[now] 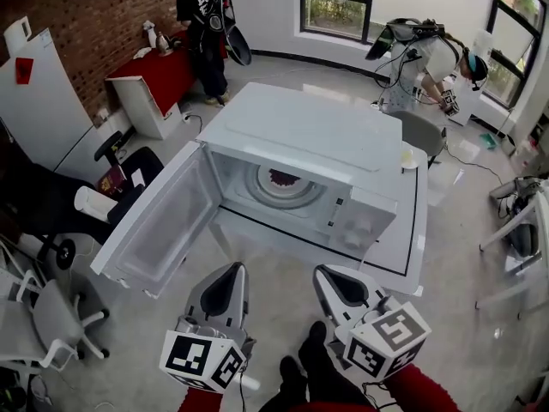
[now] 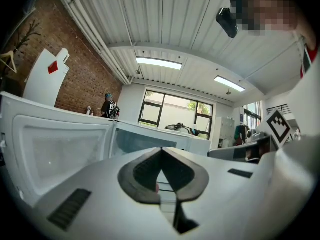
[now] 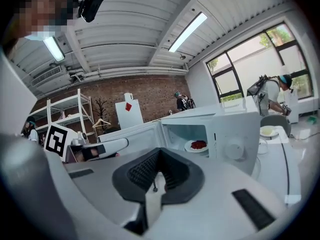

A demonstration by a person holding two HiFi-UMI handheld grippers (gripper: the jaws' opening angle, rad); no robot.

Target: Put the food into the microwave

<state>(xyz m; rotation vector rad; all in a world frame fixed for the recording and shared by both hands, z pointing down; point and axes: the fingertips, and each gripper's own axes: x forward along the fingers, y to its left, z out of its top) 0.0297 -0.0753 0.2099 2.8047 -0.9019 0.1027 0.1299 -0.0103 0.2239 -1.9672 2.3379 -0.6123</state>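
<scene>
A white microwave (image 1: pixel 317 136) stands on a white table (image 1: pixel 412 247) with its door (image 1: pixel 159 221) swung open to the left. Inside it, a white plate of red food (image 1: pixel 281 181) rests on the turntable; the right gripper view shows the plate (image 3: pixel 198 145) too. My left gripper (image 1: pixel 236 270) and right gripper (image 1: pixel 322 273) hover side by side in front of the microwave, back from the cavity. Both point toward it with jaws shut and nothing between them. In the left gripper view the left gripper (image 2: pixel 161 150) faces the open door (image 2: pixel 55 154).
A small plate (image 1: pixel 408 155) sits on the table to the right of the microwave. Office chairs (image 1: pixel 51 316) crowd the floor at the left. A person stands at a red table (image 1: pixel 167 71) at the back left, and another bends over at the back right.
</scene>
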